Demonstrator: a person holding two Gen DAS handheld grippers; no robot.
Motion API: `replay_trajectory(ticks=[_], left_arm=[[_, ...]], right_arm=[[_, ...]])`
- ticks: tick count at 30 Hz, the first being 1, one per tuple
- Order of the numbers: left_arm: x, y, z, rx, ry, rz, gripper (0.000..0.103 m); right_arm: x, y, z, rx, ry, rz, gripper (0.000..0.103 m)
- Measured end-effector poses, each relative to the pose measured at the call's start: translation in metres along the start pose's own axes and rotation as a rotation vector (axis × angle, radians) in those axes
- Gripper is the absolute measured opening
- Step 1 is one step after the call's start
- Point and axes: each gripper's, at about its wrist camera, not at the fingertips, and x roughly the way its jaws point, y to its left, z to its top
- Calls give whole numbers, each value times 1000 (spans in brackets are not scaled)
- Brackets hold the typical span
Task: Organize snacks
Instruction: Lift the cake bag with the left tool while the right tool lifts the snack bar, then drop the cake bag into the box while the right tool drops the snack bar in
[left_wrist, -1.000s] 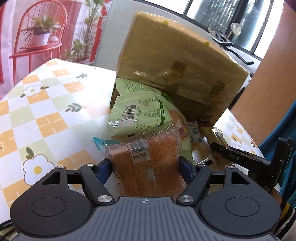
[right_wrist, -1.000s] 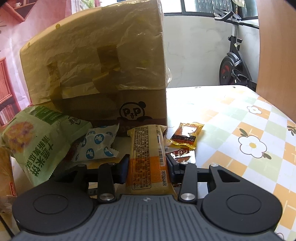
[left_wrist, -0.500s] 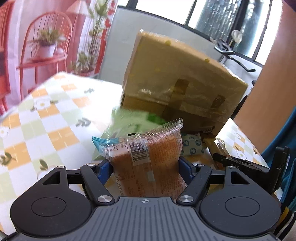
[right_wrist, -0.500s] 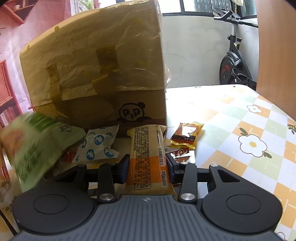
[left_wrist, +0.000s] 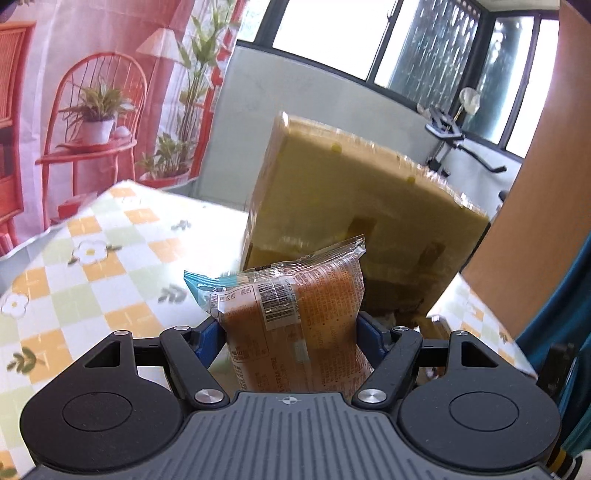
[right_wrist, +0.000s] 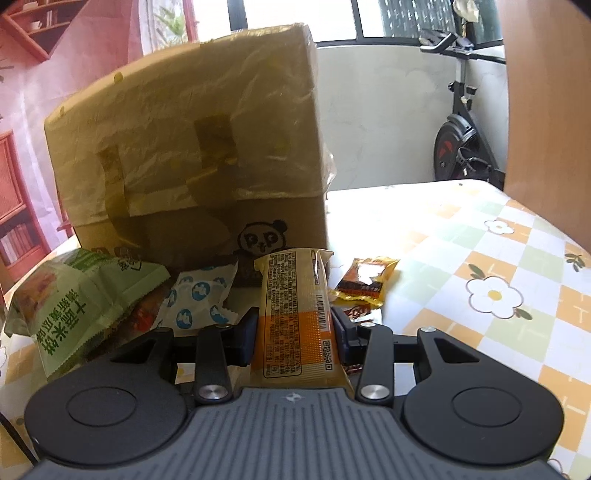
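Observation:
My left gripper (left_wrist: 291, 328) is shut on an orange bread packet (left_wrist: 295, 317) with a clear, blue-edged top and holds it above the table, in front of the cardboard box (left_wrist: 354, 214). My right gripper (right_wrist: 293, 328) is shut on a long orange-yellow snack bar (right_wrist: 295, 314) low over the table, just before the same box (right_wrist: 192, 147), which bears a panda logo. On the table by the box lie a green rice-cracker bag (right_wrist: 81, 295), a white packet with blue dots (right_wrist: 201, 295) and a small orange-black sachet (right_wrist: 364, 280).
The table (right_wrist: 480, 258) has a checkered cloth with flowers. A wooden panel (right_wrist: 546, 110) stands at the right and an exercise bike (right_wrist: 461, 144) behind the table. A printed backdrop (left_wrist: 92, 110) hangs at the left.
My left gripper has risen with the bread packet, and the green bag has dropped out of its view. The green bag was shifted and settled by the box. My right gripper has barely moved.

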Motion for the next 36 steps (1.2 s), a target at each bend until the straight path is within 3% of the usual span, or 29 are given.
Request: replay_trajectory(ticks=[9, 20, 29, 36], left_arm=[[3, -11, 34, 21, -82, -59, 76], [8, -45, 90, 77, -200, -156, 76], [43, -78, 135, 94, -227, -213, 76], [93, -94, 147, 143, -171, -153, 76]], right_arm=[[-40, -9, 22, 74, -108, 27, 42], [-94, -2, 117, 40, -355, 117, 42], [-53, 9, 192, -12, -355, 119, 42], [19, 19, 222, -6, -250, 90, 42]])
